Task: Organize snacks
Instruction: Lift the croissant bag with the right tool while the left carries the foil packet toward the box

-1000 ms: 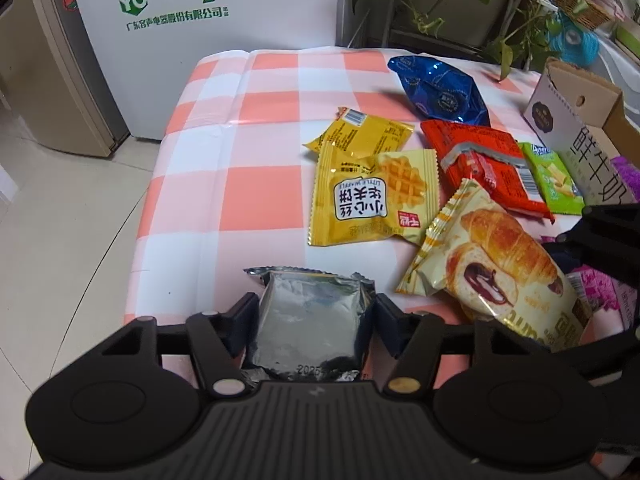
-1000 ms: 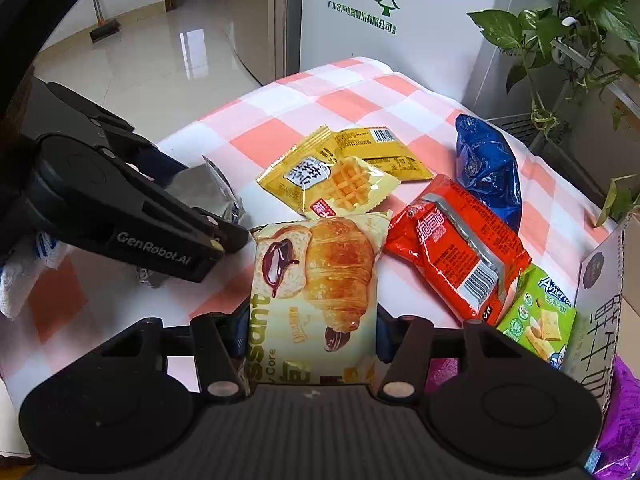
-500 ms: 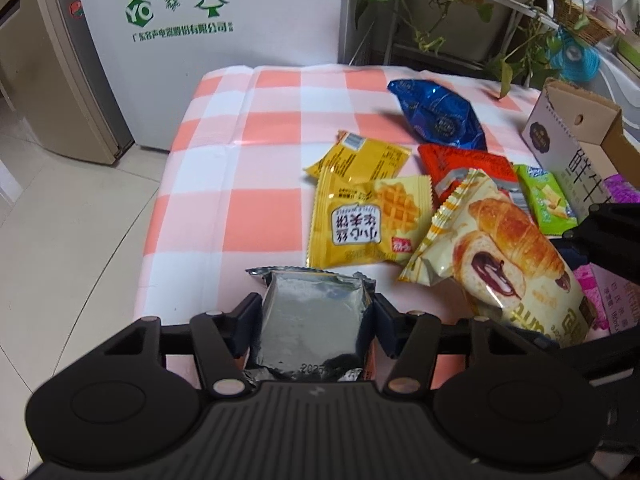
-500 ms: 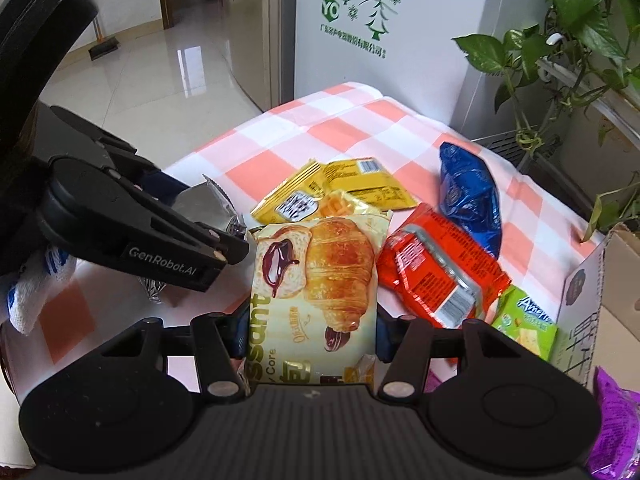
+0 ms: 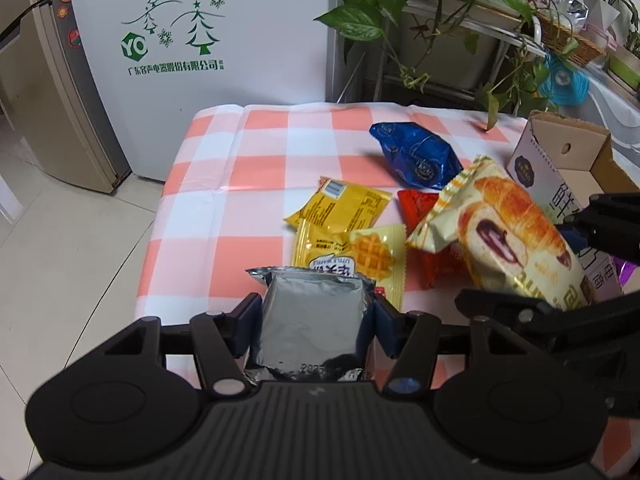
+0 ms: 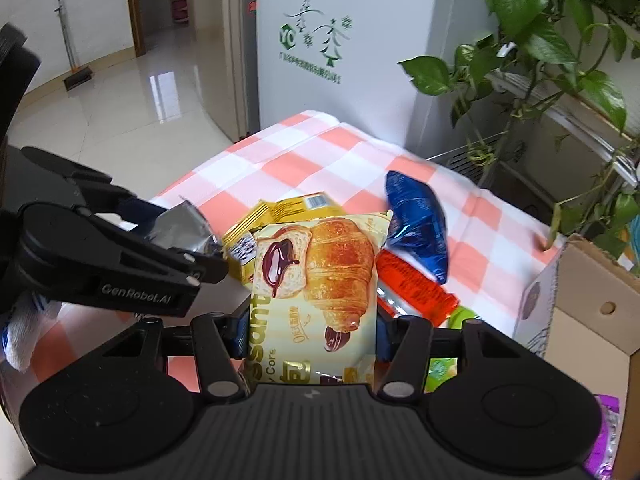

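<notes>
The silver packet (image 5: pixel 314 320) sits right between the two pads of the left claw (image 5: pixel 316 322), which is clamped on its sides. The croissant pack (image 6: pixel 316 292) sits the same way in the right claw (image 6: pixel 310 336), squeezed tight from both sides. A second ago both packs were low, almost on the checked cloth (image 5: pixel 256 172). Now both are up in the air, and the cloth looks farther below the claws. So two snacks are picked up at once, and I think the next job is to carry them to the cardboard box (image 6: pixel 592 304), which is to the right of the right claw.

Past the left claw's tips lie the yellow waffle packs (image 5: pixel 344 220), then the red pack (image 5: pixel 420 206) and the blue pack (image 5: pixel 416 156) farther out.

The left view shows the croissant pack (image 5: pixel 516 240) from the side, hanging clear of the table, to the right of the left claw. The right view shows the left claw (image 6: pixel 200 256) from the side with the silver packet (image 6: pixel 180 228) sticking out of it. It also shows a green pack (image 6: pixel 460 316) under the right claw and a purple pack (image 6: pixel 604 440) low on its right.
</notes>
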Motion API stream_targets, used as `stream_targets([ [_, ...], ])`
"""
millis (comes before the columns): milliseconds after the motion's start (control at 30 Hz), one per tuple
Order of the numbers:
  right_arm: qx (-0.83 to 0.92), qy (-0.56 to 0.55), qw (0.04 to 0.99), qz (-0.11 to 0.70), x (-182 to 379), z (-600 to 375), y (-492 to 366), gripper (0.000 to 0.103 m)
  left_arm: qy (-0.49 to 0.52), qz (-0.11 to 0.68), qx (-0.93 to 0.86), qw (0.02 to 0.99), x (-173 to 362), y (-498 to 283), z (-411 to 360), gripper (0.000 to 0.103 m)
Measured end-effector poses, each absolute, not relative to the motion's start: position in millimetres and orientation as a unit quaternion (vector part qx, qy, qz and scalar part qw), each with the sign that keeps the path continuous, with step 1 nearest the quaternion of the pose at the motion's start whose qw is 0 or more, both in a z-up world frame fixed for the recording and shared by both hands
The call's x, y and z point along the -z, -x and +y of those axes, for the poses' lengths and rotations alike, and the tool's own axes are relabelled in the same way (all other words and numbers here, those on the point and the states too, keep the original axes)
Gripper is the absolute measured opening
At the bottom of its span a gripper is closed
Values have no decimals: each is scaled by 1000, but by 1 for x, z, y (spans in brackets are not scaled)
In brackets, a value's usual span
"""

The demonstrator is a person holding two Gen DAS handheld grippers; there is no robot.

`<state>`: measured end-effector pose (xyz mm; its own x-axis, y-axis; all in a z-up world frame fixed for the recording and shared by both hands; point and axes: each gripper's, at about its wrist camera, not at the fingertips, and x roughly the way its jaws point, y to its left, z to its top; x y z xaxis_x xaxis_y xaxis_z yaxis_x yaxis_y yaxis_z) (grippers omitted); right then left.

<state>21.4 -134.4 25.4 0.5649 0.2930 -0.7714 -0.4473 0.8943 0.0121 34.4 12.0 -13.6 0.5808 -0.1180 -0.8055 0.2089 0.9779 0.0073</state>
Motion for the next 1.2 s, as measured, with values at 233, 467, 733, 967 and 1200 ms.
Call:
stream_targets([
  [233, -194, 103, 888, 404, -34, -144, -24, 62, -53, 435, 95, 894, 7, -35, 4, 58],
  [467, -184, 101, 896, 392, -45, -154, -25, 62, -57, 421, 96, 900, 2, -36, -6, 58],
  [733, -170, 100, 903, 381, -56, -169, -26, 62, -62, 405, 104, 906, -3, -37, -21, 58],
  [967, -156, 98, 910, 372, -66, -185, -25, 62, -68, 404, 108, 906, -2, -37, -26, 58],
  [1200, -150, 92, 916, 362, -80, -201, -23, 62, -69, 400, 118, 906, -7, -30, -42, 58],
])
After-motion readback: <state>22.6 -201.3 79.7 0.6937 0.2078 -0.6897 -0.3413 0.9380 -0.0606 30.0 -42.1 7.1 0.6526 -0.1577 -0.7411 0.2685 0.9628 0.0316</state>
